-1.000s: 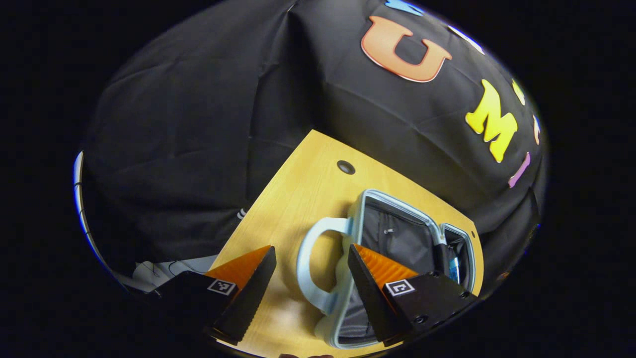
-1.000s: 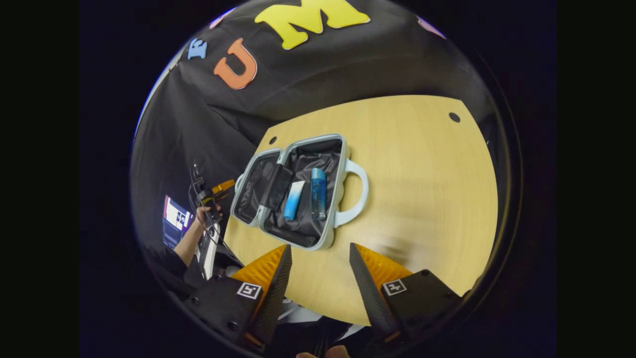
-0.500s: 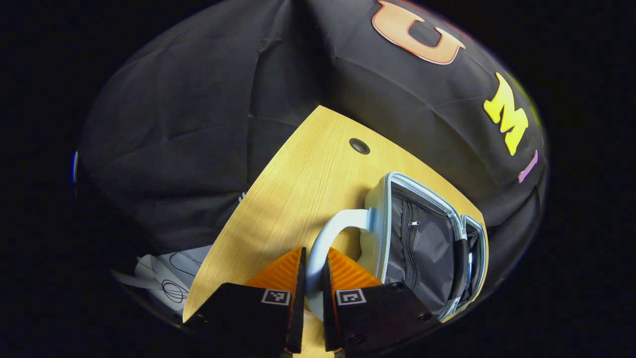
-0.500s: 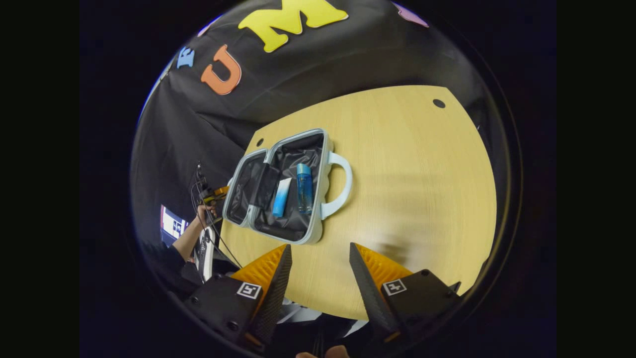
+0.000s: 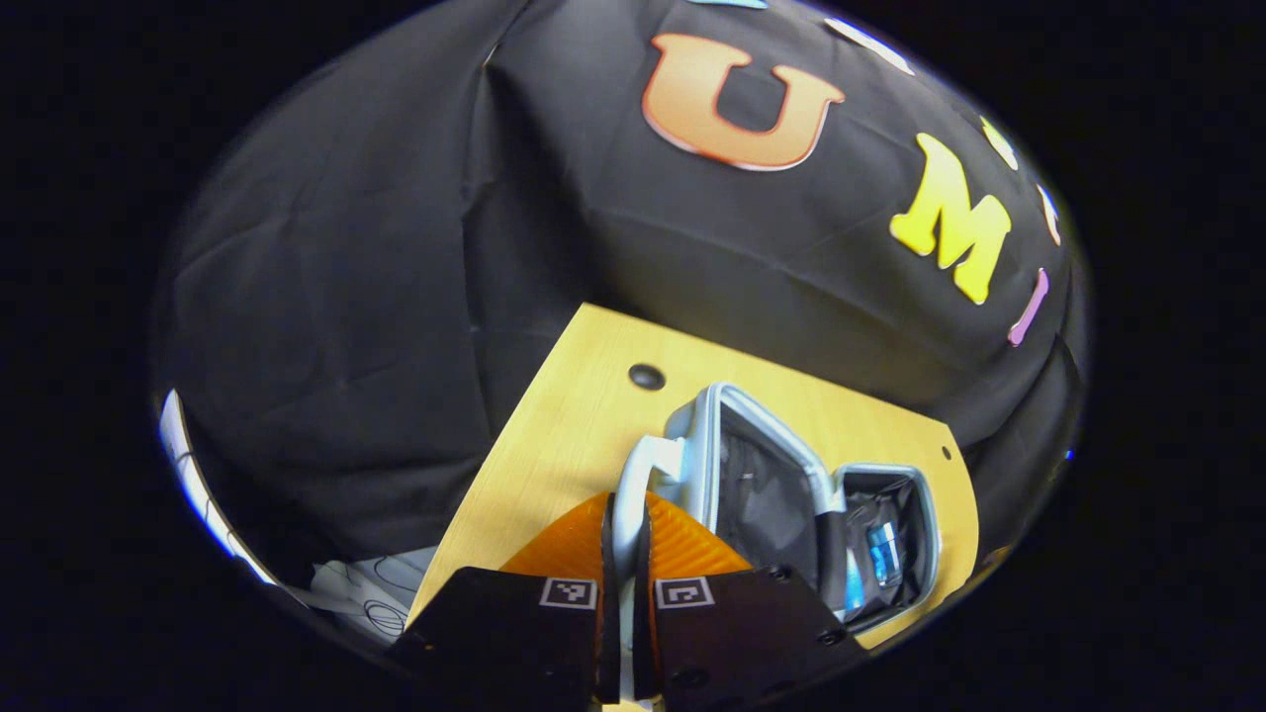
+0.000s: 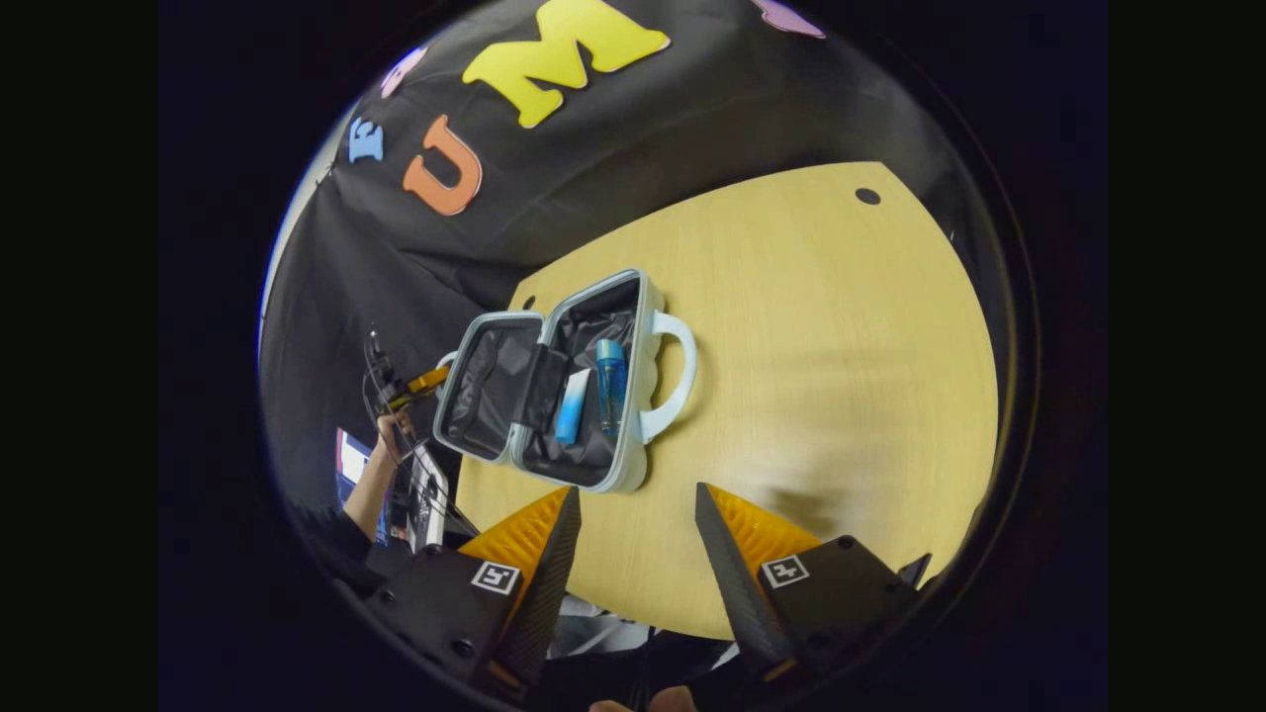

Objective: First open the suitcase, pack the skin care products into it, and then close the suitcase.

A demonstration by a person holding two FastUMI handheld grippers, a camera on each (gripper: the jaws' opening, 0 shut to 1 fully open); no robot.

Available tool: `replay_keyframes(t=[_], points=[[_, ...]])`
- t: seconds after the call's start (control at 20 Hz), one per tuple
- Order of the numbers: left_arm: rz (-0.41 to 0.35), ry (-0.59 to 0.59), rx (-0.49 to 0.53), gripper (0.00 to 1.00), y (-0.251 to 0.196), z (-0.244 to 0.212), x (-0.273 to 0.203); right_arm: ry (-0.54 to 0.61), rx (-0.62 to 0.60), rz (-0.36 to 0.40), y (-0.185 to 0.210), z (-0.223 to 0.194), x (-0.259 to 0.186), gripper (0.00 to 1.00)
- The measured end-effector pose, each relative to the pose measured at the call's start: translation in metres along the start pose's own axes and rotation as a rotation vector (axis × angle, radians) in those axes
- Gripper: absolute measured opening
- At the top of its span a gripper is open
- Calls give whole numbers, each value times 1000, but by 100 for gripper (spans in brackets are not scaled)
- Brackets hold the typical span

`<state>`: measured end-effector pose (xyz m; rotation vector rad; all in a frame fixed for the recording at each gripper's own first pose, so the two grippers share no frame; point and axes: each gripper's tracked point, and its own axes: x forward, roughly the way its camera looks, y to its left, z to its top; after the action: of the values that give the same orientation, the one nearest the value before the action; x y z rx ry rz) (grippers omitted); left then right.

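Note:
A small pale-blue suitcase (image 6: 633, 475) lies open on the wooden table (image 6: 841, 356), dark lining showing in both halves. In its right half lie a blue bottle (image 6: 610, 384) and a white-and-blue tube (image 6: 571, 405). In the left gripper view my left gripper (image 5: 624, 554) is shut on the handle (image 5: 633, 485) of the near half (image 5: 762, 494), which is raised off the table and tilted toward the other half. The bottle (image 5: 880, 549) shows in the far half. My right gripper (image 6: 633, 524) hangs open above the table's near edge, apart from the suitcase.
A person's hand (image 6: 391, 435) holds the left gripper at the suitcase's left side in the right gripper view, with a lit screen (image 6: 356, 475) below it. Round holes (image 6: 867, 196) mark the table corners. Papers (image 5: 366, 593) lie beyond the table's left edge.
My left gripper shut on the suitcase handle and has lifted that half up, swinging it toward the other half. My right gripper stays open and has hardly moved.

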<state>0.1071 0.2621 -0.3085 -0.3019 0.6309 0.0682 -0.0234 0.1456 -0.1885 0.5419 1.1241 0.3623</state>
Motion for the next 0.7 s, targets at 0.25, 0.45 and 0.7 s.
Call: replay_keyframes(t=[0.25, 0.45, 0.7], points=[[-35, -102, 23, 7, -108, 47, -60, -48, 35, 51, -18, 11, -17, 65], [-65, -166, -4, 7, -202, 48, -89, -120, 50, 67, -40, 29, -40, 70], [-89, -205, 41, 7, -318, 10, -95, -181, 24, 28, -75, 42, -63, 71]])
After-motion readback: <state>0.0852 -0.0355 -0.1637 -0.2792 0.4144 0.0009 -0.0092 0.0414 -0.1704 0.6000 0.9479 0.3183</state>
